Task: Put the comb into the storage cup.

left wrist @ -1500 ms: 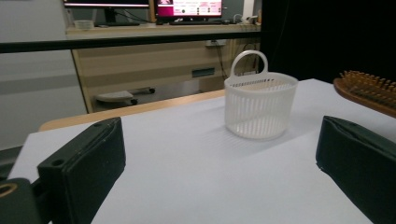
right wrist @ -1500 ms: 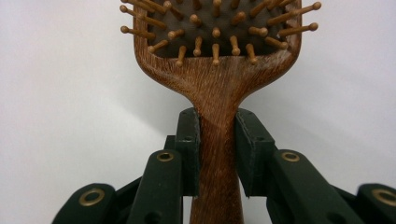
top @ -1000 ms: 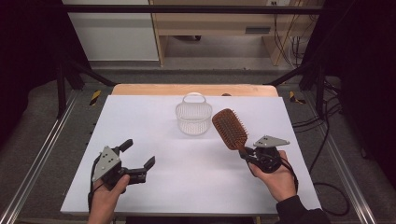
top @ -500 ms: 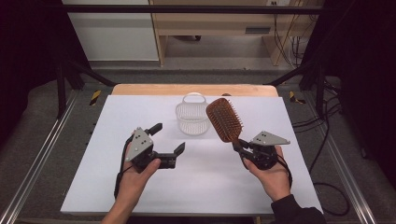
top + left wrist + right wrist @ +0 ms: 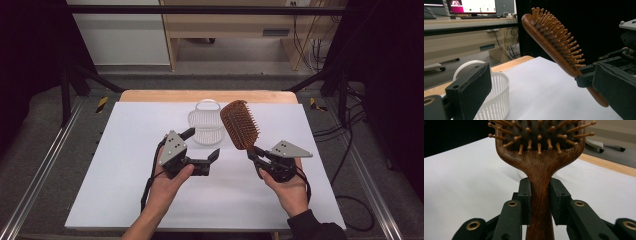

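Brush [image 5: 240, 125] sits centre-right of the high view, held up off the table [image 5: 125, 200] w/ its head tilted toward upper left and bristles facing the right of the frame. Right gripper [image 5: 256, 156] has its jaws clamped on the handle neck, just below the head; in the right gripper view both pads press flat on the wood either side of the handle [image 5: 540, 195].

Handling, as I judge it: solid wood, so stiff and fairly light, no flex to worry about. Varnished handle looks smooth, prob a bit slippery, and the head is top-heavy vs. the narrow neck, so it could pivot in a two-pad grip if swung fast. Pegs look thin and are the fragile part; don't grab or knock those. Best holds: the handle, or the head's edges w/ pads on the wood rim.

Left gripper [image 5: 202, 147] hovers centre of the frame, jaws wide apart, nothing between them, tips near the basket [image 5: 206, 122]. Basket is thin white slotted plastic, light, likely to slide or tip if the brush is dropped in hard.
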{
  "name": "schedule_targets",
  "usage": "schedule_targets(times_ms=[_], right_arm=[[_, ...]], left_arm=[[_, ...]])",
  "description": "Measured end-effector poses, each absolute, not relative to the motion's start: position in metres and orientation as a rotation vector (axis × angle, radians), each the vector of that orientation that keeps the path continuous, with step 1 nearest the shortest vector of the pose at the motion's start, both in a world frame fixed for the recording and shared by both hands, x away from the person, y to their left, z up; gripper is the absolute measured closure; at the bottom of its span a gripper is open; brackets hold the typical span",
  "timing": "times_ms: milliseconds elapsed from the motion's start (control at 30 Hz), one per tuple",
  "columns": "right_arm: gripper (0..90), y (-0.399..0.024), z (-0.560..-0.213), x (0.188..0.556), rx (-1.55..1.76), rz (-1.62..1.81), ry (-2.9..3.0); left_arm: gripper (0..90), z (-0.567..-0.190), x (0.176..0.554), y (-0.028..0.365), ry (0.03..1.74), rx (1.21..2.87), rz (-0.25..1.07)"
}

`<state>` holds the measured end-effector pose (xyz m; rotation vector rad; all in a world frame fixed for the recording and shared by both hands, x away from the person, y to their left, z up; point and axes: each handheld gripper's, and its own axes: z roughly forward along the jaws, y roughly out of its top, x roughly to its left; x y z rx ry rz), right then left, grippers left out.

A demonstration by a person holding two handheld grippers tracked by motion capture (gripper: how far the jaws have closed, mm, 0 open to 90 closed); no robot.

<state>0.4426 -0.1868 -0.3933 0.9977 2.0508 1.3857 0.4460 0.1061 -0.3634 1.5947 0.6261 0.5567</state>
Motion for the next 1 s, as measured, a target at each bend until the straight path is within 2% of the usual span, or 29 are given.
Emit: schedule_targets(times_ms=[1000], right_arm=[[73.1, -0.156, -0.396, 0.431, 0.878, 1.455, 2.035]], left_arm=[[2.4, -0.36, 0.454, 0.099, 0.661, 1.581, 0.467]])
